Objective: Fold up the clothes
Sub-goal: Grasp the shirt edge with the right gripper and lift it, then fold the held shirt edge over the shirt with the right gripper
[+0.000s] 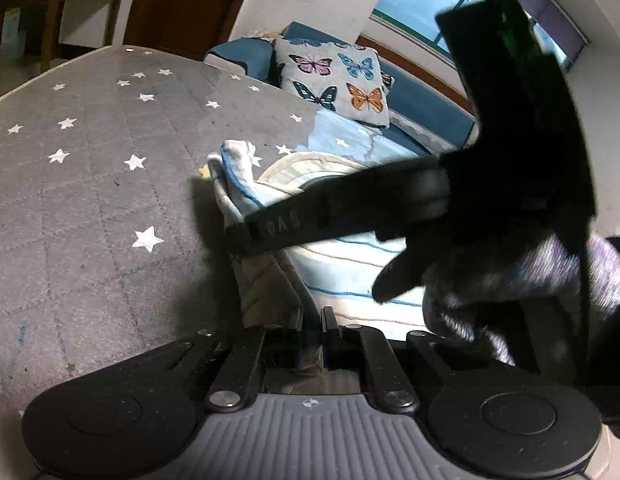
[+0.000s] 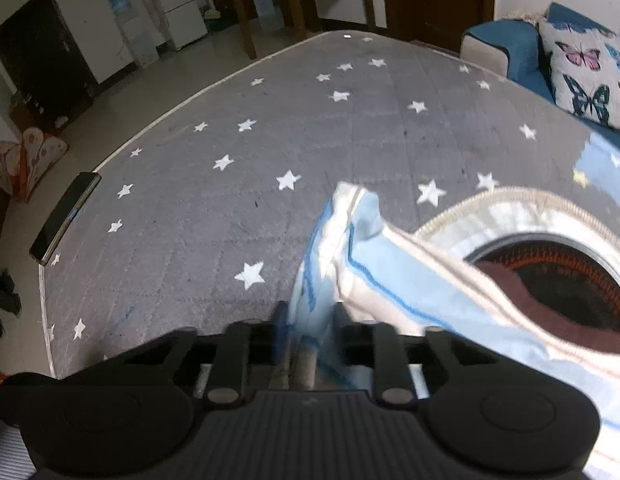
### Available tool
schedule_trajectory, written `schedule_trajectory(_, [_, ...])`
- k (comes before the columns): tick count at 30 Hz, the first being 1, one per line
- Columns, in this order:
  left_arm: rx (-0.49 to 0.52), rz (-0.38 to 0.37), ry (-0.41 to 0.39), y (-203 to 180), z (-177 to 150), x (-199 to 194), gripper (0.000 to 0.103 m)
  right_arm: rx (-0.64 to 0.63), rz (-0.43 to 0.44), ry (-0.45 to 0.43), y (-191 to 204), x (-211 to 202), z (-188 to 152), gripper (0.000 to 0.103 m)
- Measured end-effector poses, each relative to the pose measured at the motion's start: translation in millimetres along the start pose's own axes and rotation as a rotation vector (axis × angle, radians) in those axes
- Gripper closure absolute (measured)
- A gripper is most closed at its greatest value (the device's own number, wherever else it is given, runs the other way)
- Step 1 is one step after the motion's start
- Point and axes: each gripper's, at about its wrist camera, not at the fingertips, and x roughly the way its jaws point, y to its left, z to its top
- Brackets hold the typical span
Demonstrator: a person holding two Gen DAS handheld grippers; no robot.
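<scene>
Shirt [image 2: 410, 280] lies on the starred mat [image 2: 230, 200]; both grippers, left [image 1: 312, 332] and right [image 2: 306, 332], pinch striped cloth (jaws nearly closed); a fold looks underway; next, carry the edges across evenly.

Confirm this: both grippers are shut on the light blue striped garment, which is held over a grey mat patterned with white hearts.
One detail is off: the grey mat carries white stars, not hearts, as the right wrist view shows plainly. The rest holds: the left gripper and the right gripper are each shut on the light blue striped garment above that mat.
</scene>
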Motion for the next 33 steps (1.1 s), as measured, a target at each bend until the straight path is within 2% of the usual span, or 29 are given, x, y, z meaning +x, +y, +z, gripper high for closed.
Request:
schedule_trajectory(3, [0.010, -0.016, 0.000, -1.9, -0.1, -0.8, 0.088, 0.037, 0.020, -0.034, -8.1, -10.7, -7.1, 0.094])
schedule_trajectory(5, [0.023, -0.024, -0.006, -4.0, -0.1, -2.5, 0.062, 0.076, 0.037, -0.063, -19.0, -23.8, -11.0, 0.095])
schedule_trajectory(7, [0.063, -0.016, -0.038, -10.6, -0.3, -10.1, 0.052, 0.106, 0.037, -0.086, -31.6, -38.0, -16.3, 0.095])
schedule_trajectory(9, [0.096, -0.019, -0.065, -17.4, -0.7, -17.0, 0.045, 0.137, 0.030, -0.105, -46.1, -53.2, -24.1, 0.095])
schedule_trajectory(11, [0.107, -0.028, -0.084, -22.7, -0.7, -20.7, 0.025, 0.170, 0.019, -0.123, -61.2, -68.5, -32.8, 0.095])
schedule_trajectory(13, [0.119, -0.015, -0.098, -29.0, -1.0, -21.7, 0.013, 0.201, -0.001, -0.142, -77.0, -84.2, -43.7, 0.095])
schedule_trajectory(15, [0.130, -0.001, -0.098, -35.4, -1.2, -18.9, 0.010, 0.234, -0.020, -0.158, -93.1, -98.8, -56.4, 0.095])
schedule_trajectory(17, [0.137, 0.006, -0.090, -41.6, -1.1, -14.1, 0.001, 0.267, -0.042, -0.172, -110.2, -113.8, -69.8, 0.095])
schedule_trajectory(23, [0.148, 0.001, -0.063, -60.4, -0.8, 7.9, 0.000, 0.369, -0.116, -0.206, -161.4, -153.1, -112.3, 0.095])
schedule_trajectory(27, [0.172, 0.012, -0.028, -77.2, 0.2, 28.5, 0.000, 0.462, -0.147, -0.203, -199.0, -160.0, -143.0, 0.096])
schedule_trajectory(33, [0.207, 0.030, 0.020, -92.1, -2.8, 48.4, 0.000, 0.509, -0.099, -0.220, -217.2, -158.8, -159.6, 0.096])
